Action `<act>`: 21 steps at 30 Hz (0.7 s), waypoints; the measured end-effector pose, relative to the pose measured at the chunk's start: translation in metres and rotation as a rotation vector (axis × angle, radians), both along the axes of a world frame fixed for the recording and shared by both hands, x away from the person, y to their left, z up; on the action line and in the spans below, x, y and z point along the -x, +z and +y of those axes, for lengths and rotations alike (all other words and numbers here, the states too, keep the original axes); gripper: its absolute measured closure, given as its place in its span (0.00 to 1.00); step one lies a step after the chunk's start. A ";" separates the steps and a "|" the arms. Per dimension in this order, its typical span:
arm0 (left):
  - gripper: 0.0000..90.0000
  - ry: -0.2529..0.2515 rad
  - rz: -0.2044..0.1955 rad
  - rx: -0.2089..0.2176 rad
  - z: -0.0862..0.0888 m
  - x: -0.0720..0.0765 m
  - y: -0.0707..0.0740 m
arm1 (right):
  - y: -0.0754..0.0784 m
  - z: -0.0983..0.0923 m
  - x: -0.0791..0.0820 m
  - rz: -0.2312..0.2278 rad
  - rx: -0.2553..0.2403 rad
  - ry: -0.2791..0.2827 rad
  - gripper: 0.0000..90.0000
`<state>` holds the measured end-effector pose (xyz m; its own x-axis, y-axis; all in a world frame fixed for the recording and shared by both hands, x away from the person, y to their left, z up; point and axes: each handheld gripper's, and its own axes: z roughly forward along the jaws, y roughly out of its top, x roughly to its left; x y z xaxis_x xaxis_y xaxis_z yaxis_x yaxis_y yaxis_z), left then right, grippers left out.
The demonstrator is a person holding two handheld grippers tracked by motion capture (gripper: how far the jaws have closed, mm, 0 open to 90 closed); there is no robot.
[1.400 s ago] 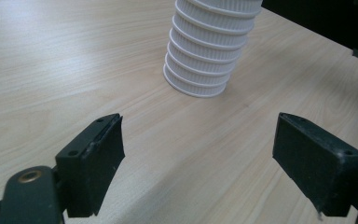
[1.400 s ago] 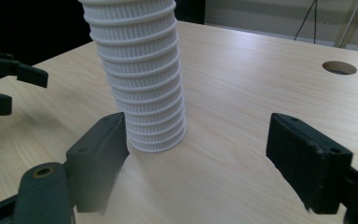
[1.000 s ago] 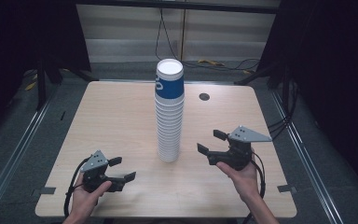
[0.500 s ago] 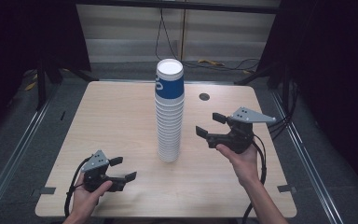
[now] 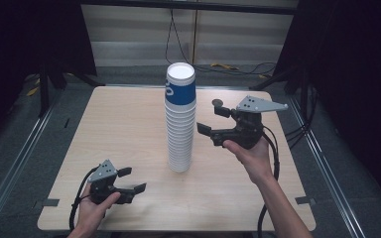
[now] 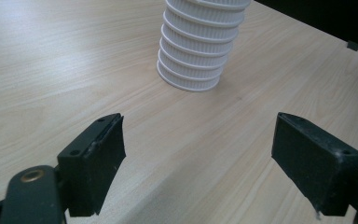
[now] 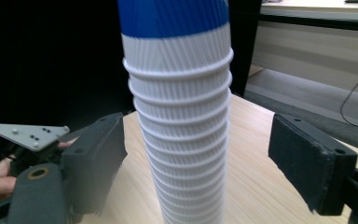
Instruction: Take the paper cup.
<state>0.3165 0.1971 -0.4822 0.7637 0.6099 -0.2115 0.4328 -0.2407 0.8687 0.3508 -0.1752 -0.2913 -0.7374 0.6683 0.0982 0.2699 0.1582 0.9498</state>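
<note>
While both grippers hang open, the scene reads so:

Stack: a tall column of nested ribbed white cups [image 5: 180, 126] stands upright near the middle of the table [image 5: 124, 129]; the top cup [image 5: 180, 87] has a blue band and a white inside.
Stack base: in the left gripper view the lowest rims [image 6: 192, 70] sit flat on the wood, ahead of the jaws and well apart from them.
Right gripper: the right gripper [image 5: 215, 122] is held up off the table to the right of the stack, about level with its upper half, jaws pointing toward it.
Right jaws: spread wide and holding nothing; in the right gripper view the stack [image 7: 182, 121] rises between the two black jaws, touching neither.
Right hand: the hand [image 5: 250, 153] grips the tool from beneath, a cable trailing down past the wrist.
Left gripper: the left gripper [image 5: 132, 180] is low at the near left corner of the table, jaws pointing right.
Left jaws: wide apart, holding nothing, bare wood between them.
Left hand: the hand [image 5: 95, 208] is wrapped around the handle.
Table: pale wood, with a small dark round disc [image 5: 218, 103] on the far side, right of the stack.
Surround: dark floor and cables [image 5: 238, 67] beyond the far edge.
</note>
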 end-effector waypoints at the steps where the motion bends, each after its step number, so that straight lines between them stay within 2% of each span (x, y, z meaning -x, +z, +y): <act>1: 0.19 0.000 0.000 0.000 0.000 0.000 0.000 | 0.002 0.002 -0.001 0.000 0.003 0.000 0.20; 4: 0.19 -0.005 0.001 -0.003 -0.001 0.000 0.000 | 0.006 0.003 -0.003 -0.006 0.000 0.002 0.20; 6: 0.19 -0.008 -0.002 0.000 -0.001 0.001 0.000 | 0.013 0.007 -0.004 -0.012 0.017 0.008 0.20; 9: 0.19 0.014 -0.004 -0.029 -0.001 0.000 -0.001 | 0.018 0.009 -0.006 -0.011 0.039 0.029 0.20; 12: 0.19 0.016 0.014 -0.008 0.001 -0.002 -0.001 | 0.026 0.013 -0.008 -0.024 0.068 0.037 0.20; 17: 0.19 0.005 0.018 -0.004 0.000 -0.001 -0.002 | 0.030 0.015 -0.013 -0.029 0.039 0.048 0.21; 21: 0.19 -0.001 0.001 -0.026 -0.001 -0.001 -0.001 | 0.041 0.022 -0.020 -0.032 0.031 0.071 0.20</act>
<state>0.3178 0.1959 -0.4836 0.7643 0.6144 -0.1960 0.4330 -0.2637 0.8620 0.3707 -0.1532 -0.2500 -0.7853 0.6167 0.0541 0.2264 0.2048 0.9522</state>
